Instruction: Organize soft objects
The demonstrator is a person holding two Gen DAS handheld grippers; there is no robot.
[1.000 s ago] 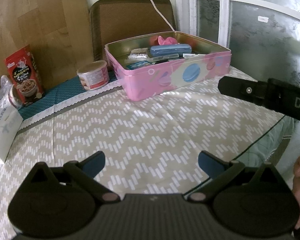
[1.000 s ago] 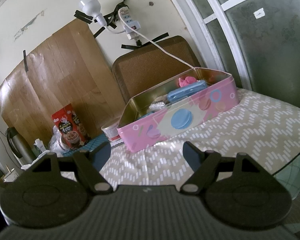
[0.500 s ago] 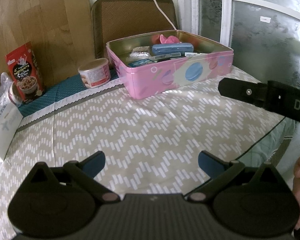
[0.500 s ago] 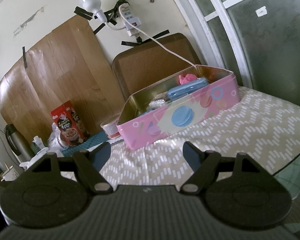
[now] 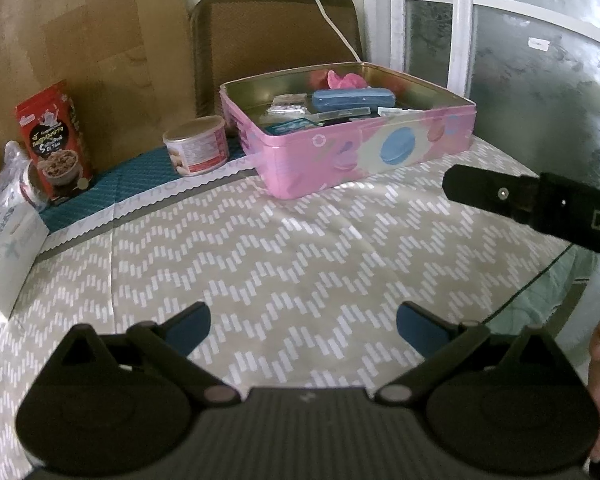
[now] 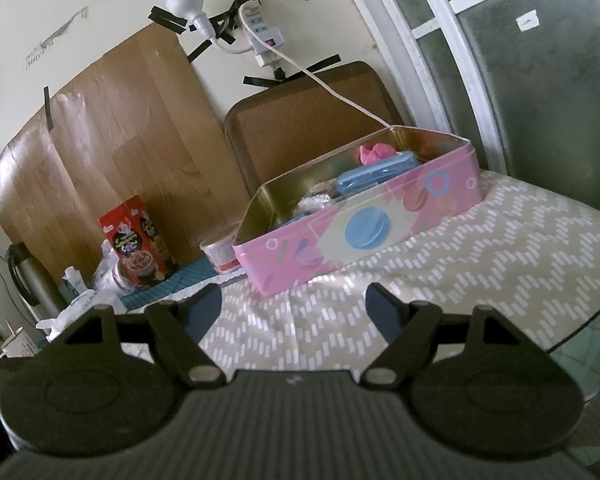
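A worktop (image 5: 300, 248) under a zigzag-patterned cloth carries a pink tin (image 5: 380, 156) at its far edge, lid off. Inside lie a blue case (image 5: 352, 100), a pink soft object (image 5: 342, 79) at the tin's far wall, and some flat packets. Left of the tin along the far edge stand a small round tub (image 5: 196, 146) and a red cereal box (image 5: 54, 140). The left gripper (image 5: 302, 322) and right gripper (image 6: 294, 308) both hover over bare cloth near the worktop's near edge, fingers spread wide, holding nothing.
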